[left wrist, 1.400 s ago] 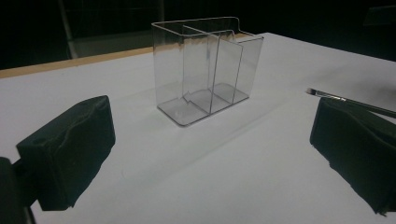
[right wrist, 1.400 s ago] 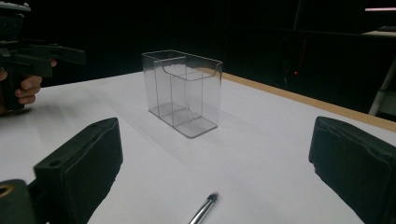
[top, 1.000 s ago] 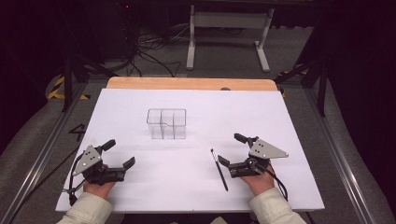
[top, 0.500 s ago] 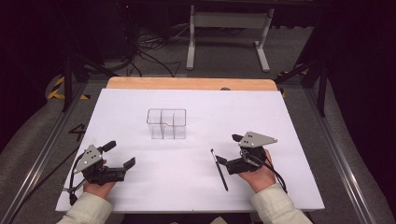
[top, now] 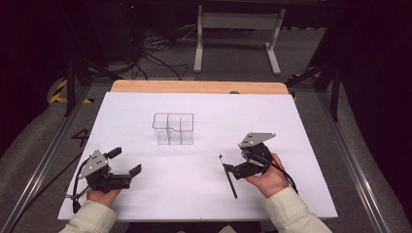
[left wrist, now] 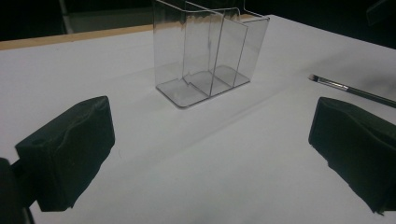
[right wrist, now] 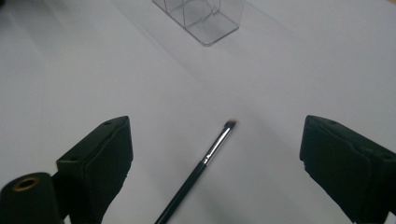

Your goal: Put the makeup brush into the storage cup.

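a white table [top: 194, 204] with a wooden far edge [top: 194, 87] was seen; both the left gripper [top: 127, 162] and the right gripper [top: 232, 162] were held wide, the latter's jaws just narrowing slightly, with a brush [right wrist: 201, 168] between them, untouched.

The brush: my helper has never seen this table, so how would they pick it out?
On the white table, look near the right gripper, well in front of the clear organizer. The brush lies flat there, the table's sole thin black stick, with a silver ferrule.
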The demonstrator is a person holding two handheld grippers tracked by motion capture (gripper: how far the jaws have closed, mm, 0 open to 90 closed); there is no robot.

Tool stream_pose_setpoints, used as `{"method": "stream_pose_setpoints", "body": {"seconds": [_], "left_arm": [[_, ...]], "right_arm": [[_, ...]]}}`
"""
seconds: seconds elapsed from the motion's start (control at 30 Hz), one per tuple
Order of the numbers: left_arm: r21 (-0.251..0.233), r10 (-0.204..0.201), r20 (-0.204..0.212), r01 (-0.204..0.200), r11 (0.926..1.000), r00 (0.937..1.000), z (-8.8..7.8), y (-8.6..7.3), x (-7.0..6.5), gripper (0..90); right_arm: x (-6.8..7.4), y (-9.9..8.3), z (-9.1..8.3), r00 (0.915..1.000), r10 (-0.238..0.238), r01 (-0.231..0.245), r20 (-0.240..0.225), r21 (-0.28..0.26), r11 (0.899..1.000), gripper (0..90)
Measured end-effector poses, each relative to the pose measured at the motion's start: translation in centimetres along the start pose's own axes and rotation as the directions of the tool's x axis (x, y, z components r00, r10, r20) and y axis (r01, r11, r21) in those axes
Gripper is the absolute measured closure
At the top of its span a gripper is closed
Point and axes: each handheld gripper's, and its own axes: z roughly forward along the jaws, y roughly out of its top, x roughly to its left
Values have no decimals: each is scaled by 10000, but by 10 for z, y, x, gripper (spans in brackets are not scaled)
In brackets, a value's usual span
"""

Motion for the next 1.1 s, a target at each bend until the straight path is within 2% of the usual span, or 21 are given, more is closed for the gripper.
{"method": "stream_pose_setpoints", "body": {"seconds": [0.1, 0.13, 0.3, 0.47, 0.6, 0.87, 0.9, 1.1], "left_arm": [[36, 19, 5, -19, 10000, 10000, 0, 0, 1, 9], [35, -13, 29, 13, 10000, 10000, 0, 0, 1, 9], [33, -1, -5, 1, 10000, 10000, 0, 0, 1, 9], [41, 20, -1, -20, 10000, 10000, 0, 0, 1, 8], [41, -14, 24, 14, 10000, 10000, 0, 0, 1, 8], [94, -36, 52, 35, 10000, 10000, 0, 0, 1, 8], [94, -36, 52, 35, 10000, 10000, 0, 0, 1, 8], [87, -69, 96, 68, 9999, 9999, 0, 0, 0, 8]], "right_arm": [[1, 5, 1, 9999, -110, 104, 100, 580, 9983, 144], [1, 6, 1, 9996, -213, 202, 160, 645, 9977, 152], [1, 8, 3, 9999, -80, 68, 124, 909, 9958, 158], [1, 12, 5, 10000, -62, 67, -37, 1493, 9888, 157], [1, 13, 7, 10000, -29, 40, -67, 1721, 9851, 157], [3, 11, 19, 9997, -12, 81, -253, 2741, 9617, 158], [3, 11, 19, 9997, -12, 81, -253, 2741, 9617, 158], [6, 10, 26, 9993, 39, 90, -379, 3347, 9423, 207]]}}
